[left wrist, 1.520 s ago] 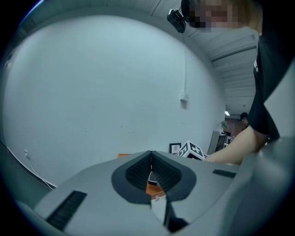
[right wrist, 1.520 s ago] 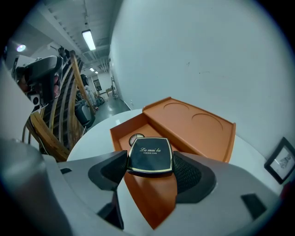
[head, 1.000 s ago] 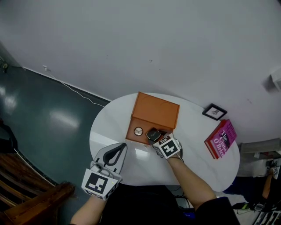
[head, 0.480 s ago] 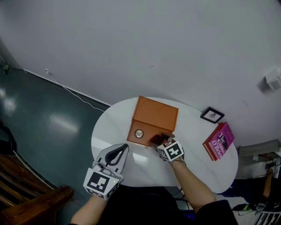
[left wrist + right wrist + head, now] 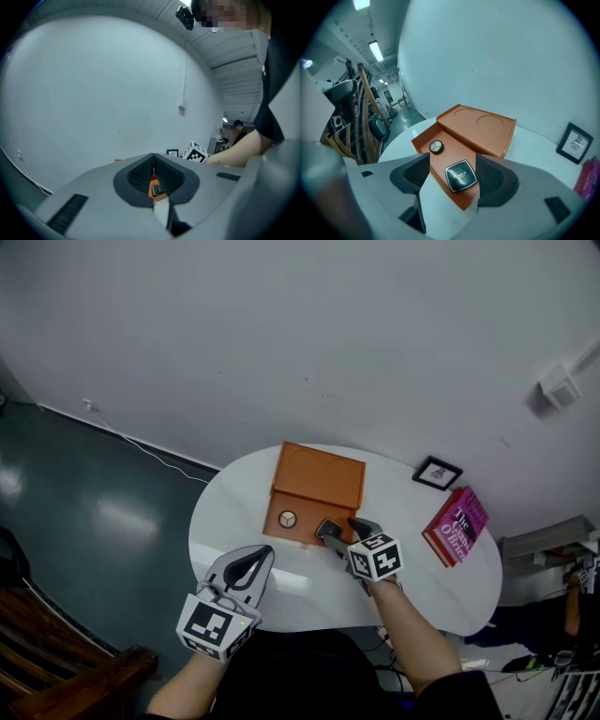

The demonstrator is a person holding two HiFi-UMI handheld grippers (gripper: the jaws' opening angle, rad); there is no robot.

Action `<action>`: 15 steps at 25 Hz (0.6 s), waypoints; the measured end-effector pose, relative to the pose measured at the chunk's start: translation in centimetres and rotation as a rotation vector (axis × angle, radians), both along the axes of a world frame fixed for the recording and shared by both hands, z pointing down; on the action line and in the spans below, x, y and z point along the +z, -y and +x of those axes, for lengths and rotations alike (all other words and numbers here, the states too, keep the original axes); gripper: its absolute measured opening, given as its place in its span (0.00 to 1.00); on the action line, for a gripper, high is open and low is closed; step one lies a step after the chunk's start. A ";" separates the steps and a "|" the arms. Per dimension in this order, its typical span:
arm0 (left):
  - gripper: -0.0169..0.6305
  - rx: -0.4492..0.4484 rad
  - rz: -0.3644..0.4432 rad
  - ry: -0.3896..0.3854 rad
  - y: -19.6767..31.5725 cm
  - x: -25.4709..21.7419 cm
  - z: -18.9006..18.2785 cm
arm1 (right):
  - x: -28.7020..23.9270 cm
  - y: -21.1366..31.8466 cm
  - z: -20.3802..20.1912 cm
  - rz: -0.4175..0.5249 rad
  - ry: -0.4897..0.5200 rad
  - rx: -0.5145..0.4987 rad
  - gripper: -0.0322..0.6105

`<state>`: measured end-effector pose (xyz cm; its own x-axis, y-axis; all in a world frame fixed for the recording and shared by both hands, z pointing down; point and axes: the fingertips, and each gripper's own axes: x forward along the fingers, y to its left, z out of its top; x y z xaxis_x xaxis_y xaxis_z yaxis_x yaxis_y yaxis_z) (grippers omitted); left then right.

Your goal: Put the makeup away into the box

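An open orange box (image 5: 317, 476) lies on the white oval table (image 5: 234, 512), its lid hinged back. In its tray lie a small round makeup pot (image 5: 288, 518) and a black square compact (image 5: 328, 527). The right gripper view shows the compact (image 5: 461, 176) flat in the tray (image 5: 440, 161), near its front corner. My right gripper (image 5: 453, 177) is open, its pads on either side of the compact without touching it. In the head view the right gripper (image 5: 343, 532) sits at the box's front right. My left gripper (image 5: 258, 555) is shut, empty, over the table's near left edge.
A small black picture frame (image 5: 437, 472) and a red book (image 5: 457, 525) lie on the table's right side. A dark glossy floor (image 5: 84, 502) lies to the left, a white wall behind. A wooden chair (image 5: 56, 681) stands at lower left.
My right gripper held the compact over the box; it has now let go, opened and drawn back slightly, leaving the compact in the tray. The left gripper has hardly moved.
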<state>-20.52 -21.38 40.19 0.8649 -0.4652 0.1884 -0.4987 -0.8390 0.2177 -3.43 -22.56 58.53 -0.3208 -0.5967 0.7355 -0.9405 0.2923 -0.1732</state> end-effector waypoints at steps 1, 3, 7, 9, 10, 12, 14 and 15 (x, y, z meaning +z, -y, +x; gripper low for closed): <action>0.05 0.006 0.007 0.003 0.0 -0.1 0.1 | -1.1 -0.1 -0.1 0.031 0.011 0.004 0.48; 0.05 0.015 0.023 0.010 0.0 -0.7 0.2 | -3.6 -0.4 -0.1 0.095 0.030 0.013 0.48; 0.05 0.029 0.052 0.039 0.1 -2.4 1.6 | -9.5 -0.9 0.8 0.236 0.084 0.024 0.47; 0.05 0.034 0.069 0.057 0.0 -3.2 2.7 | -12.6 -1.3 1.5 0.321 0.120 0.017 0.47; 0.05 0.035 0.078 0.065 -0.2 -3.6 3.4 | -14.1 -1.6 1.9 0.360 0.134 0.011 0.47; 0.05 0.032 0.096 0.078 -0.5 -4.3 5.0 | -16.5 -2.4 3.3 0.424 0.151 0.000 0.47; 0.05 0.023 0.111 0.087 -0.8 -5.0 6.8 | -18.8 -3.4 5.1 0.475 0.167 0.001 0.46; 0.05 0.015 0.118 0.089 -0.9 -5.4 7.7 | -20.0 -4.0 6.2 0.501 0.178 0.008 0.44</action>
